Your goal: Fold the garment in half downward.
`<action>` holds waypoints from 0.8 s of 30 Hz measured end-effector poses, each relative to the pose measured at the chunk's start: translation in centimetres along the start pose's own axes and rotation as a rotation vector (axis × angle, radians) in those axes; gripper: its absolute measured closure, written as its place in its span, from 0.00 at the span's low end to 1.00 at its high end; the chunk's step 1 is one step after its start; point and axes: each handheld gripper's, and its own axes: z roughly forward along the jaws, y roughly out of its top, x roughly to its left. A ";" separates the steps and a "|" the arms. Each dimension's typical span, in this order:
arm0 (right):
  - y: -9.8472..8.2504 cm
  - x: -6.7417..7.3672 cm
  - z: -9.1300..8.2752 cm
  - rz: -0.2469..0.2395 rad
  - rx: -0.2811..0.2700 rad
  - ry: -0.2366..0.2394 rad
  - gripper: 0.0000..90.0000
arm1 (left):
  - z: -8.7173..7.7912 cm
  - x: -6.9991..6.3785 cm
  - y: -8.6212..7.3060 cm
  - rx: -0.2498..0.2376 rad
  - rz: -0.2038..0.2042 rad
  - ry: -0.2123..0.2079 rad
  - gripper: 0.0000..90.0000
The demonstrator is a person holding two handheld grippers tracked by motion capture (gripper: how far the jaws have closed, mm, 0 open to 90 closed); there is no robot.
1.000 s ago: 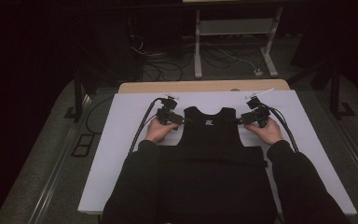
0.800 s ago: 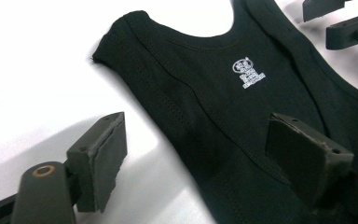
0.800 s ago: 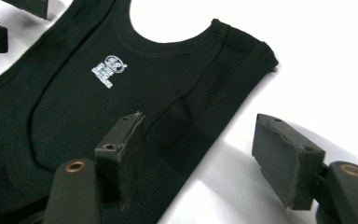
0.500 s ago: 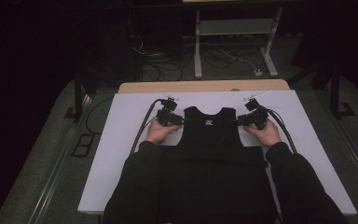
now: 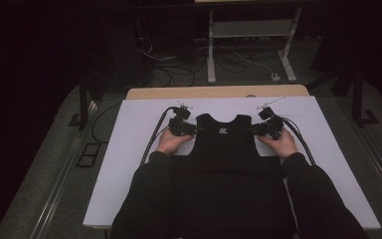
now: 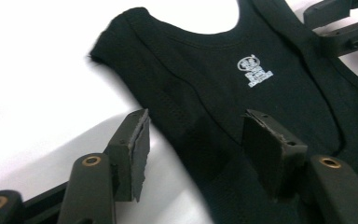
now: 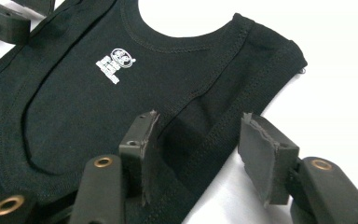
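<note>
A black tank top (image 5: 222, 149) lies flat on the white bench (image 5: 129, 149), neck hole pointing away from the person, its lower part hidden under the person's dark sleeves in the high view. A small white print (image 6: 255, 71) sits just below the neckline.

At the garment's left armhole sits the left tool (image 5: 189, 129), held in the person's left hand (image 5: 171, 142), with its cable (image 5: 154, 137) trailing back over the bench. In the left gripper view its two pads straddle the armhole edge: one pad (image 6: 139, 149) stands over bare bench just beside the fabric, the other (image 6: 268, 149) over the black cloth. The jaws have just been closing, yet a clear gap remains and neither pad presses the fabric, so this tool is released.

At the right armhole sits the right tool (image 5: 259, 129), held in the right hand (image 5: 278, 144). In the right gripper view one pad (image 7: 142, 140) is over the cloth and the other (image 7: 261, 154) over bare bench, with the stitched shoulder strap edge between them. These jaws have also just been closing, but they do not pinch the strap; the tool is released.
</note>
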 end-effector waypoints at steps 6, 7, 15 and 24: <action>0.0 0.5 0.2 -0.010 -0.004 -0.008 0.63 | 0.5 -0.6 0.0 -0.017 0.002 -0.009 0.55; 0.0 0.7 0.3 -0.010 -0.005 -0.011 0.64 | 0.6 -0.7 0.0 -0.014 0.013 -0.001 0.58; -0.3 1.2 0.7 -0.018 -0.012 0.022 0.89 | 0.9 -1.6 0.0 0.010 0.074 0.041 0.78; -0.3 1.0 0.6 0.047 -0.009 0.074 0.93 | 1.1 -2.1 0.2 0.039 0.090 0.066 0.94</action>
